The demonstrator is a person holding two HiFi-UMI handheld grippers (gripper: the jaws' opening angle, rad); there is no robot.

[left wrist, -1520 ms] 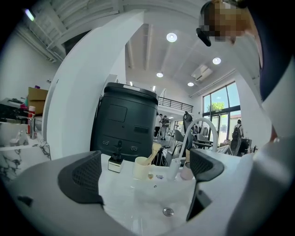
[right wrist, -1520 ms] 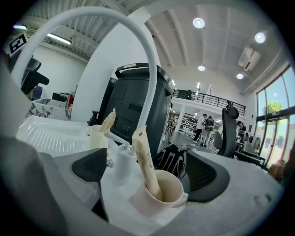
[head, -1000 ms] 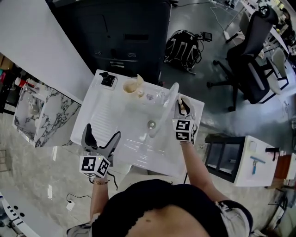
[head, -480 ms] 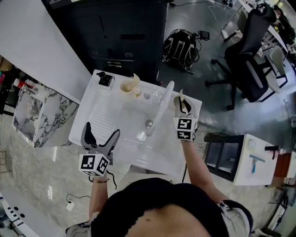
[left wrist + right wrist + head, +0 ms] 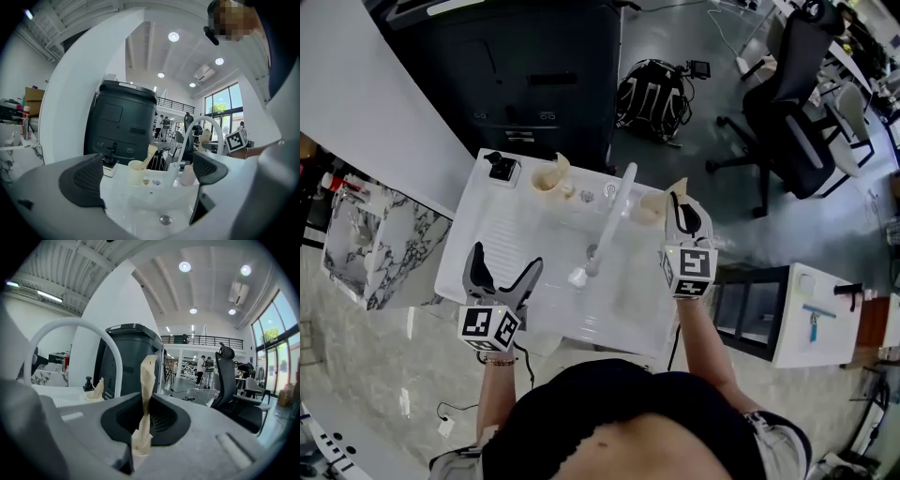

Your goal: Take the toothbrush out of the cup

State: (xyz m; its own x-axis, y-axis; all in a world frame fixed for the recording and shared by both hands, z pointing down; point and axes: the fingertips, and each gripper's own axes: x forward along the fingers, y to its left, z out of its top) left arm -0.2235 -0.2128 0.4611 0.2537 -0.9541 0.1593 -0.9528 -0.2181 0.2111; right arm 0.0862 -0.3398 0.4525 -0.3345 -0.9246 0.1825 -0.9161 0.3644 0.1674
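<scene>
Right claw point(image 5: 682, 208): jaws narrow, clamped on the toothbrush point(image 5: 146, 394). They grip it near its lower end, and most of its length rises free above the pads.

Long axis: close to upright in the right gripper view, leaning slightly, and set across the line of the jaws rather than along it. In the head view only the tan tip shows, beyond the claw's tips.

The cup point(image 5: 648, 208) sits on the sink's point(image 5: 516, 234) back ledge, just to the left of the right claw's tips and right of the faucet point(image 5: 609, 220). The brush is therefore beside the cup, with the claw; no cup wall shows round it in the right gripper view. It is judged clear of the rim, though neither view shows the gap between the brush's lower end and the rim outright.

Left claw point(image 5: 502, 281): jaws wide, nothing between them. It is held at the sink's near-left edge, well apart from the cup, and points toward the back ledge.

A second cup point(image 5: 546, 178), with its own brush, stands at the ledge's far left, beyond the faucet. It is untouched and apart from either claw.

The coming move turns on the cup lying left of and below the held brush. Any carry should go away from that side, right or toward the person, keeping the upright axis so the lower end does not catch the rim or the faucet arch. The right hand has the work alone; the left is too far off to help.
</scene>
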